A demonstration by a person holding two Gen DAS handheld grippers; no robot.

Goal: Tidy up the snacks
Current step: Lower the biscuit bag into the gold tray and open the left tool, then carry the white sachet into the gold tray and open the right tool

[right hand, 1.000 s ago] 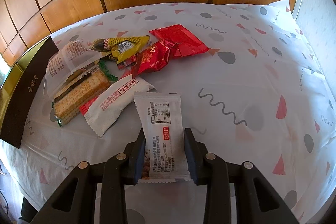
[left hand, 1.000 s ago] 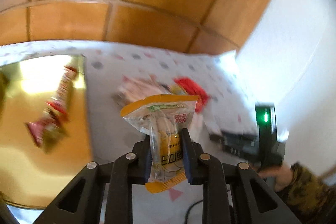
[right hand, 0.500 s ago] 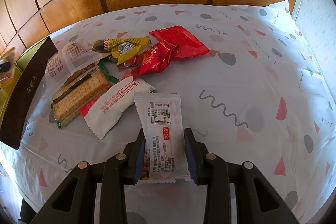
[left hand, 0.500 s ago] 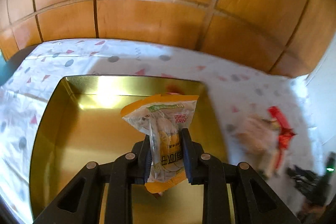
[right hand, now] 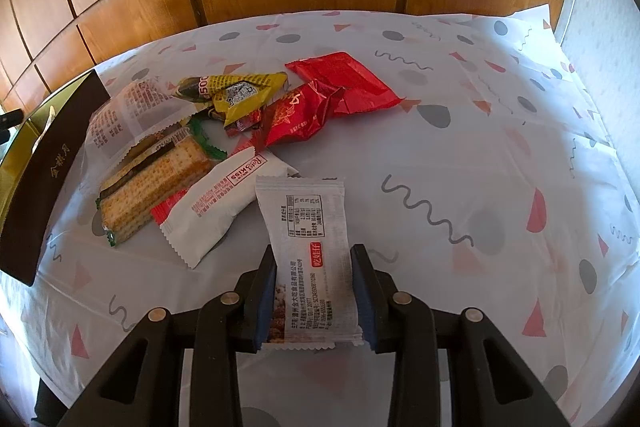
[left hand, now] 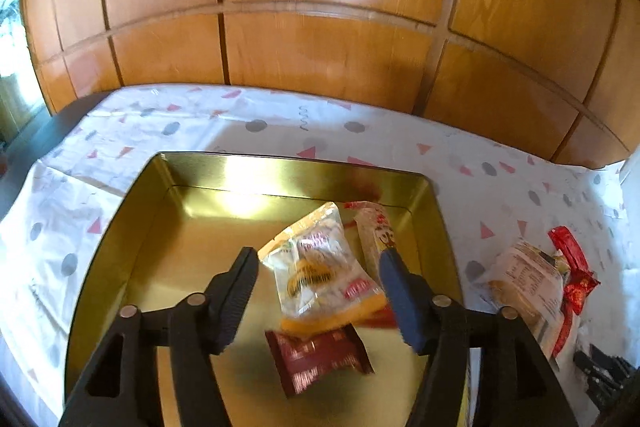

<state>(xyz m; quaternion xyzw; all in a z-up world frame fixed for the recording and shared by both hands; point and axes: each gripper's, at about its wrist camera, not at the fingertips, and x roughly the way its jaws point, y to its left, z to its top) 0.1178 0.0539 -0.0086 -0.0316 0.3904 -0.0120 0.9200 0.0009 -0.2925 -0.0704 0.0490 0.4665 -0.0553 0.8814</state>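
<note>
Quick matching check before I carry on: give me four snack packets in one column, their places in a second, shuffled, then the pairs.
1. clear orange-edged packet
2. dark red foil packet
3. white printed sachet
4. yellow crumpled wrapper

A. between the right gripper's pads
B. on the patterned tablecloth
C. on the gold tin's floor
D. between the left gripper's opening jaws

1-D, 2-C, 3-A, 4-B

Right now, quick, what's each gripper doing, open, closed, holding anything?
Left gripper: jaws opening, the clear orange-edged snack packet loose between them over the gold tin.
Right gripper: closed on the white snack packet.
</note>
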